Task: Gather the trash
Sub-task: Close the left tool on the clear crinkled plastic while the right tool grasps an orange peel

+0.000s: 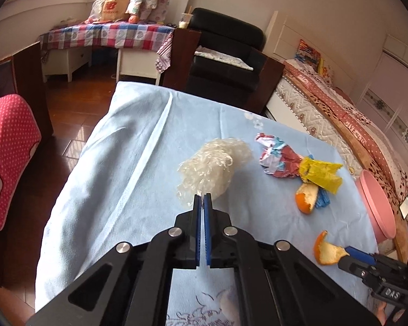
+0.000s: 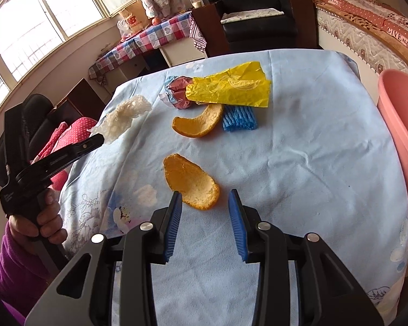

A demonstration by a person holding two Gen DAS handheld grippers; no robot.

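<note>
My left gripper (image 1: 203,196) is shut on the near edge of a white foam fruit net (image 1: 212,165), which also shows in the right wrist view (image 2: 122,118) lifted at its held end. My right gripper (image 2: 205,194) is open, its fingers either side of the near end of an orange peel (image 2: 191,180); the peel also shows in the left wrist view (image 1: 326,250). A second orange peel (image 2: 198,121), a blue foam net (image 2: 239,118), a yellow wrapper (image 2: 231,87) and a crumpled pink-and-blue wrapper (image 2: 176,92) lie further back.
A pink bin (image 2: 402,133) stands at the table's right edge, also in the left wrist view (image 1: 378,203). The table has a light blue cloth (image 2: 299,163). A black chair (image 2: 258,13), a bed (image 2: 367,27) and a checked side table (image 2: 149,38) stand beyond.
</note>
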